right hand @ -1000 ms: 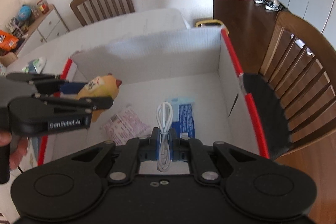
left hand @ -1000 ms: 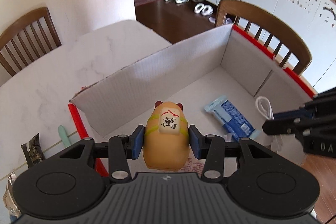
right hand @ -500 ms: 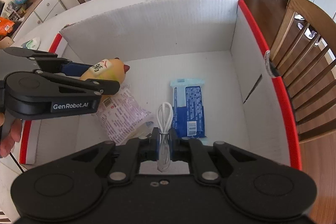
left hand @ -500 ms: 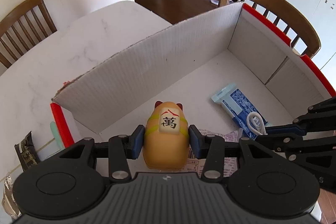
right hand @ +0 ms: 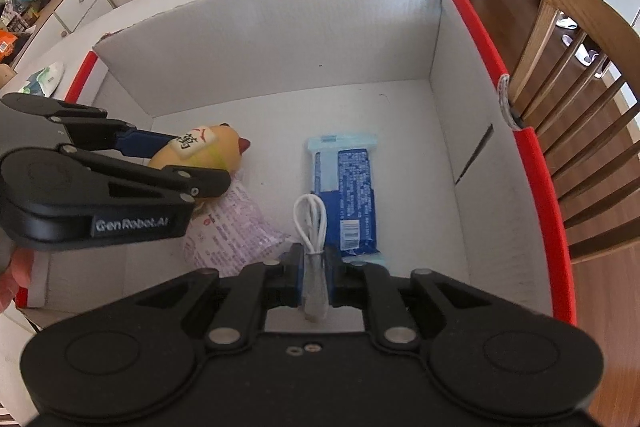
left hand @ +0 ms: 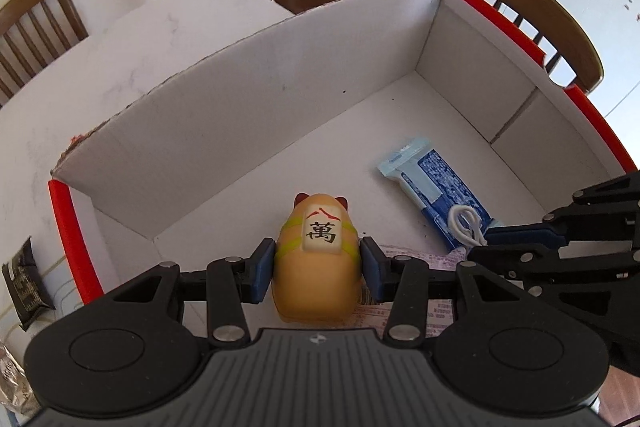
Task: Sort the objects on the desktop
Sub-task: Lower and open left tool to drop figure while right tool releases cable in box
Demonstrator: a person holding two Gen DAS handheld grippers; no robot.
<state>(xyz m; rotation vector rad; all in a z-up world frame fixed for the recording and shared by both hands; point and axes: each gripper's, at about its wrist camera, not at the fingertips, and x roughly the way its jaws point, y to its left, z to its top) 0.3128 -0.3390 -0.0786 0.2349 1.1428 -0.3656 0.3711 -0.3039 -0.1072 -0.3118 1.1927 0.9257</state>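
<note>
Toy figure (left hand: 316,263), orange with a white tile bearing a black character, sits pinched between the blue pads of the left gripper (left hand: 317,267), low inside the white cardboard box (left hand: 256,99); whether its base touches the floor is hidden. White cable coil (right hand: 311,223) is clamped in the closed right gripper (right hand: 316,277), its plug end blurred between the pads, loop lying over the blue packet (right hand: 347,195) on the box floor. Pink printed pouch (right hand: 232,231) lies partly under the left gripper. Outside the box on the bench (left hand: 132,67), a dark wrapper (left hand: 25,283) sits near the red-edged wall, cut off at frame edge.
</note>
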